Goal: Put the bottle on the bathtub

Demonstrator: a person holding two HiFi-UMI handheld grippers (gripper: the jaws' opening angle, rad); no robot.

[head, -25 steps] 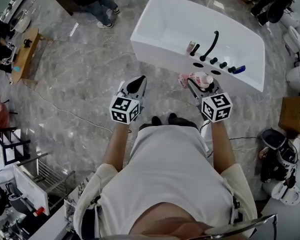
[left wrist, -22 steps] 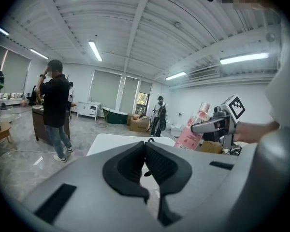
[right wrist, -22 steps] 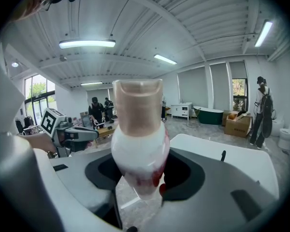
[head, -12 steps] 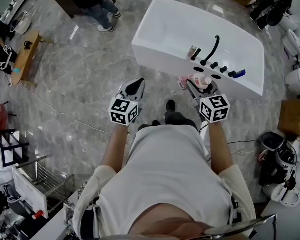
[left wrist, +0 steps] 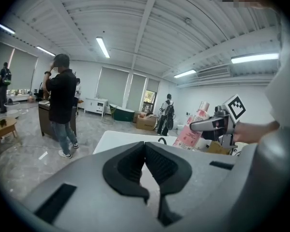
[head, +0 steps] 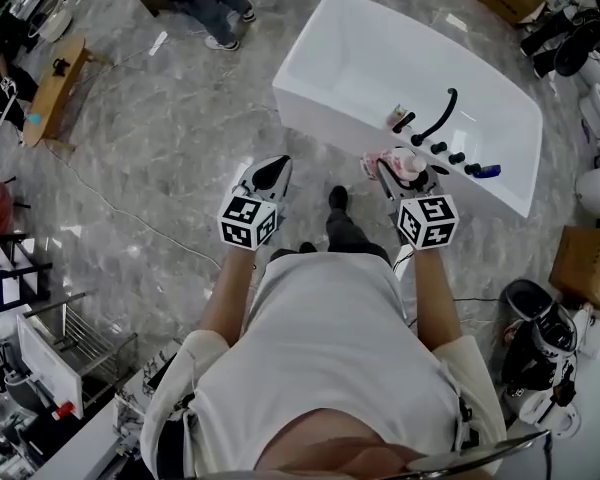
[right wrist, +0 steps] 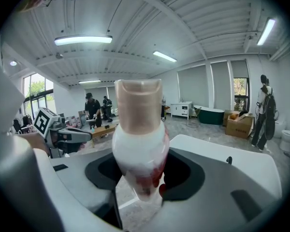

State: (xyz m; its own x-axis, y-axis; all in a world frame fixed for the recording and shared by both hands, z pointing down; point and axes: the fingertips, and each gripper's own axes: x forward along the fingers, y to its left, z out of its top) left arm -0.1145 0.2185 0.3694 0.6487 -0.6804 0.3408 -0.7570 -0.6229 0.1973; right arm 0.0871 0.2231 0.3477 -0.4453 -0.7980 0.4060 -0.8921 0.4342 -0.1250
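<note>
A white and pink bottle [right wrist: 137,149] with a beige cap stands upright between the jaws of my right gripper [right wrist: 140,178], which is shut on it. In the head view the bottle [head: 398,162] hangs just short of the white bathtub's [head: 350,58] near rim, close to the black tap [head: 440,118]. My left gripper [head: 270,173] is held level to the left of it, over the floor, jaws shut with nothing in them. From the left gripper view the bottle [left wrist: 193,127] and the right gripper [left wrist: 215,124] show to the right, the bathtub [left wrist: 125,139] ahead.
Small items, one of them blue [head: 486,171], lie on the tub's ledge near the tap. A person [left wrist: 63,105] stands left of the tub. Cardboard boxes [head: 588,258] and toilets line the right. A wooden bench [head: 52,93] and a cable lie on the marble floor at left.
Both grippers and the bottle have kept their pose while the person carrying them stepped forward; the bathtub has drawn slightly closer to the bottle.
</note>
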